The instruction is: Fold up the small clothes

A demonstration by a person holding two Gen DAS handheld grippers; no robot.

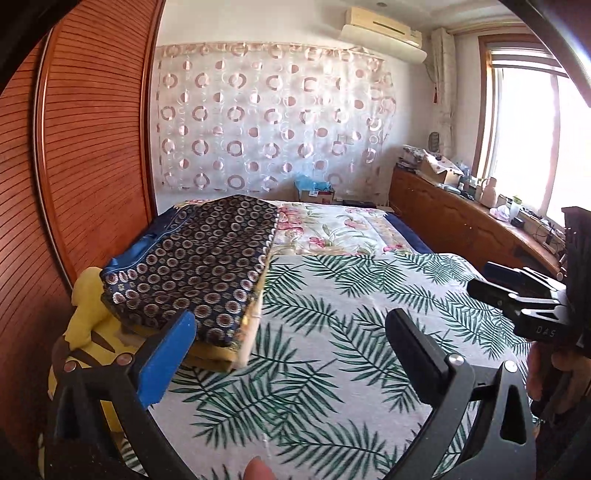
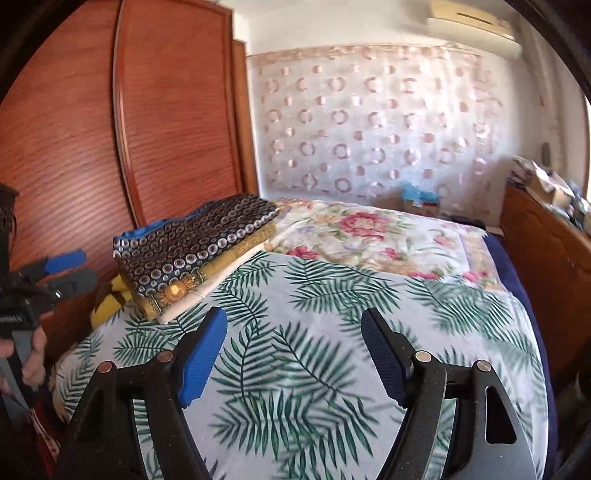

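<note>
Palm-leaf bedspread (image 2: 314,332) covers the bed, bearing a neat stack of folded clothes (image 2: 195,251), navy ring-print piece on top. Left tool (image 1: 291,354) and right tool (image 2: 295,354) both hang spread apart, holding nothing.

Wardrobe (image 2: 74,147) stood left, circle curtain (image 1: 273,122) behind bed (image 1: 332,295), AC (image 1: 384,33) above, cluttered cabinet (image 1: 461,218) by window (image 1: 528,140).
</note>
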